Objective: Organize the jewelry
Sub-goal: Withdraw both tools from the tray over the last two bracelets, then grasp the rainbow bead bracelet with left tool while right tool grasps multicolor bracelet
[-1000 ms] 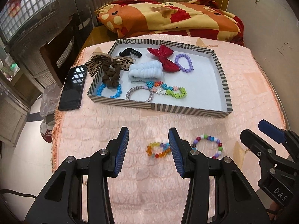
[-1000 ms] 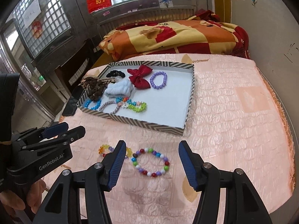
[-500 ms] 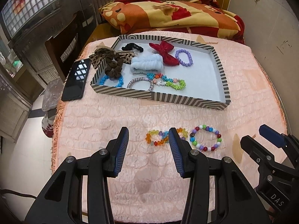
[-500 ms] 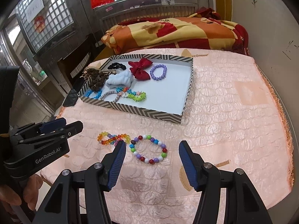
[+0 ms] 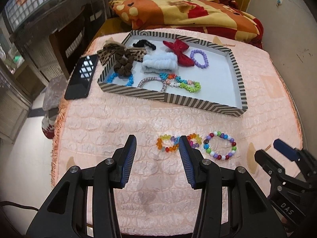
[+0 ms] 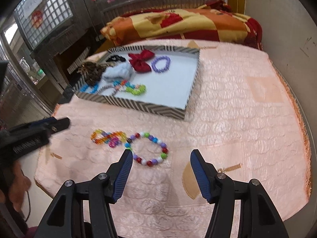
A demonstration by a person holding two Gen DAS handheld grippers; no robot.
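Observation:
A striped tray [image 5: 136,94] [image 6: 138,107] on the pink table holds hair bows, scrunchies and several bracelets. Two bracelets lie loose on the cloth in front of it: a clear rainbow chip bracelet [image 5: 168,143] [image 6: 108,136] twisted into a figure eight, and a round-bead multicolour bracelet [image 5: 221,145] [image 6: 150,148]. My left gripper [image 5: 157,144] is open and empty, just short of the rainbow bracelet. My right gripper [image 6: 161,158] is open and empty, just short of the round-bead bracelet; it also shows in the left wrist view [image 5: 277,150].
A black phone [image 5: 82,77] lies left of the tray near the table edge. An orange and red blanket [image 5: 188,10] lies behind the table. A wall [image 6: 287,19] stands to the right. The table's near edge is close below both grippers.
Both grippers have pulled back and up from the table, so the tray and both bracelets sit farther away. Both stay open and empty. The right wrist view is blurred by motion.

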